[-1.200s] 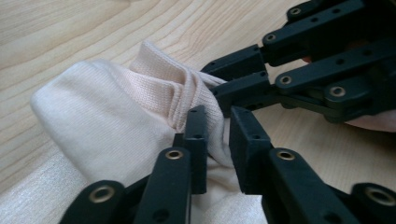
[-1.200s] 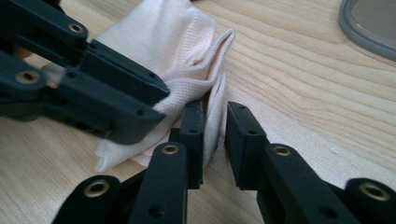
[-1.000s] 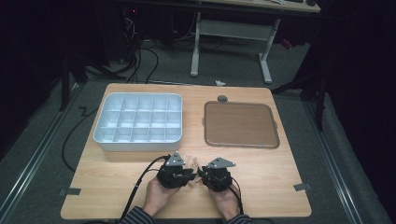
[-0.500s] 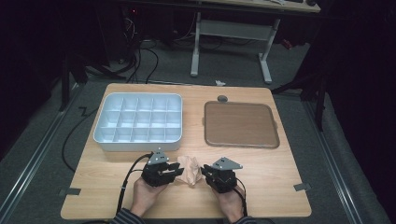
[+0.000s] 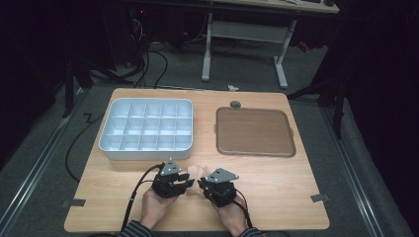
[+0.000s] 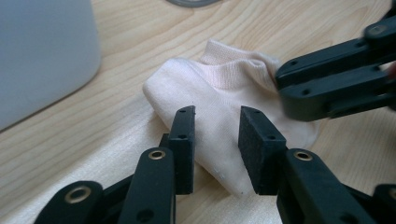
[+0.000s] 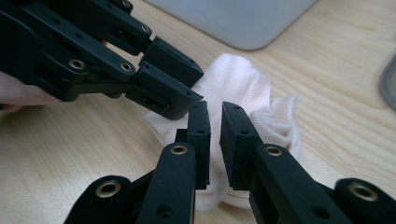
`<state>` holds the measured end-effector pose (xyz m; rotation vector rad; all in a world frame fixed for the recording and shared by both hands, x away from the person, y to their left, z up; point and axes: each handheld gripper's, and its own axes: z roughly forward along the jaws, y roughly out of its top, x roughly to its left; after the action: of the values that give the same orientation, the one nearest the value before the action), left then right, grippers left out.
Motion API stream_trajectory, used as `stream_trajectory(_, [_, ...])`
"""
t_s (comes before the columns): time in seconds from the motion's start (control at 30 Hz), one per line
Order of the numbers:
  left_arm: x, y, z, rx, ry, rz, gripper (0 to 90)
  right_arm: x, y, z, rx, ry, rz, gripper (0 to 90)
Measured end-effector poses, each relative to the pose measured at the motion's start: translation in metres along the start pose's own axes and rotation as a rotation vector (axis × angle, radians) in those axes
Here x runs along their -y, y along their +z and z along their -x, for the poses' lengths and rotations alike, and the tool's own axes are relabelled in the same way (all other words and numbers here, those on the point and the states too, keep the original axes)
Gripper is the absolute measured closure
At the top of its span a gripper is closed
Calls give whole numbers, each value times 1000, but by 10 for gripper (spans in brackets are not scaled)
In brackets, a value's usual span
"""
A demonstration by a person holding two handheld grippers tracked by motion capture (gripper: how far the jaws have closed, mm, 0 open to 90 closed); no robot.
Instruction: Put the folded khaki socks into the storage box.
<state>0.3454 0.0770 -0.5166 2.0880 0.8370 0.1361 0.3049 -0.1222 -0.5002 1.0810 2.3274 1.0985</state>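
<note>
A pale cream sock [image 5: 196,172] lies crumpled on the wooden table near its front edge, between the two hand-held grippers. My left gripper [image 5: 188,180] is open; in the left gripper view its jaws [image 6: 218,114] straddle the sock [image 6: 219,93] with a wide gap. My right gripper [image 5: 201,183] faces it from the right. In the right gripper view its jaws [image 7: 215,107] stand almost together, pinching bunched fabric of the sock [image 7: 233,79]. The two grippers' tips nearly touch over the sock.
A white compartment tray [image 5: 146,129] stands behind the hands at the left, its wall close to the sock [image 6: 42,56]. A flat brown tray [image 5: 254,131] lies at the right, with a small grey round piece [image 5: 235,104] behind it.
The left gripper shifted left, uncovering the sock. The right gripper then moved left onto the sock, closing the gap between the two grippers.
</note>
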Motion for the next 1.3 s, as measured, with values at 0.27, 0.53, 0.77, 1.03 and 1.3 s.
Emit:
stream_trajectory(0.27, [4, 8, 5, -42, -8, -31, 673, 9, 8, 8, 55, 6, -48, 812])
stream_trajectory(0.53, [5, 11, 5, -64, 18, -50, 647, 21, 12, 20, 104, 17, -72, 805])
stream_trajectory(0.77, [8, 11, 3, -67, -30, -35, 600, 21, 12, 19, 110, 3, -73, 802])
stream_trajectory(1.03, [3, 2, -6, -40, -87, -35, 534, 17, 6, 17, 83, 24, -45, 774])
stream_trajectory(1.3, [-8, -9, -19, -54, -113, -4, 504, 3, 0, 6, 48, -8, 1, 812])
